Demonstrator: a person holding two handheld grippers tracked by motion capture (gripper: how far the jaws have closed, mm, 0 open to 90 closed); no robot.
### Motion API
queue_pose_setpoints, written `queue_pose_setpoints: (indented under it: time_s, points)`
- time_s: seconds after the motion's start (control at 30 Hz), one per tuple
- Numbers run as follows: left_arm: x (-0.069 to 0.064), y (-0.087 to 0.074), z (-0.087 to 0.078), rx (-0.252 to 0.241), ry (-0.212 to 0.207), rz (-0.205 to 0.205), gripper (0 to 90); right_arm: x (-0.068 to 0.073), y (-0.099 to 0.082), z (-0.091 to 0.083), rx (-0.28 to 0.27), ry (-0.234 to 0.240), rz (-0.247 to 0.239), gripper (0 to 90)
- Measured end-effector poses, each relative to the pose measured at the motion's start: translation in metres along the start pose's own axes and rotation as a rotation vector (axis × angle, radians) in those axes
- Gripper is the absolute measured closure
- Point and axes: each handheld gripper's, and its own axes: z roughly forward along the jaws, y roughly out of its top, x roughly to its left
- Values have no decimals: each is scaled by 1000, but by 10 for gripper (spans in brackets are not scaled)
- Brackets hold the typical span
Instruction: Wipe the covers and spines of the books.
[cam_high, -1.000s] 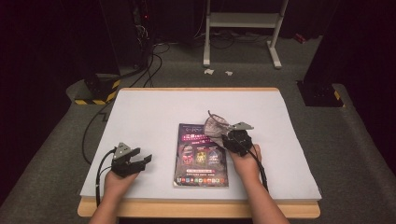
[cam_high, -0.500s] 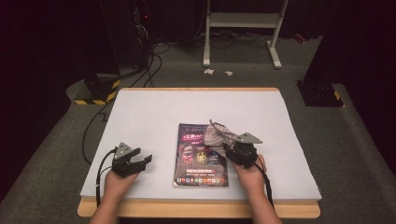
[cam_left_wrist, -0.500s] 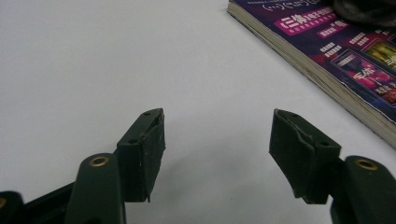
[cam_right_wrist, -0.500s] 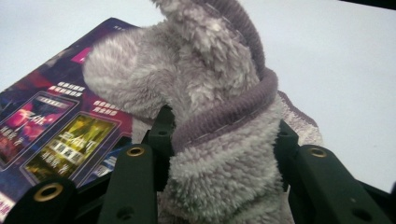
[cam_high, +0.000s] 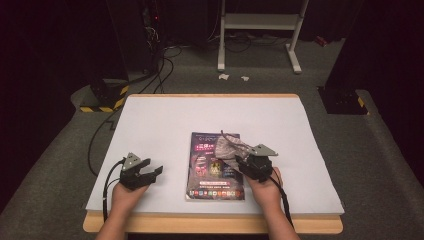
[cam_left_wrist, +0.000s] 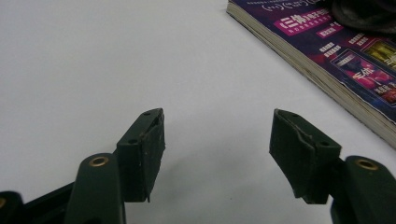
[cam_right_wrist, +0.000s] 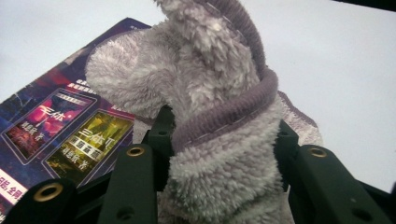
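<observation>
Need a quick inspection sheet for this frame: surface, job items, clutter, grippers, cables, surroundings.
Surface: white table top with a wooden edge, flat.
Job's things: fuzzy grey knitted sock with a ribbed cuff, bunched up over the right part of a purple paperback magazine lying flat near the table's middle.
Clutter: nothing seen on the table.
Grippers: left gripper jaws apart, nothing between them, resting on bare table left of the magazine; right gripper shut on the sock.
Cables: one black cable trails from each gripper off the near edge; more run across the floor at far left.
Surroundings: grey carpet, white stand legs, yellow-black striped base, two paper scraps.
</observation>
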Motion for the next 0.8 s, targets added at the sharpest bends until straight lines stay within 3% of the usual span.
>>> queue_pose_setpoints:
  time_s: [0.33,0.8]
  points:
    - [0,0,0,-1,0,0,360,-10,6,-19,-52,-19,14,570]
    - [0,0,0,0,0,-1,360,-45,9,-47,-113,-86,77,568]
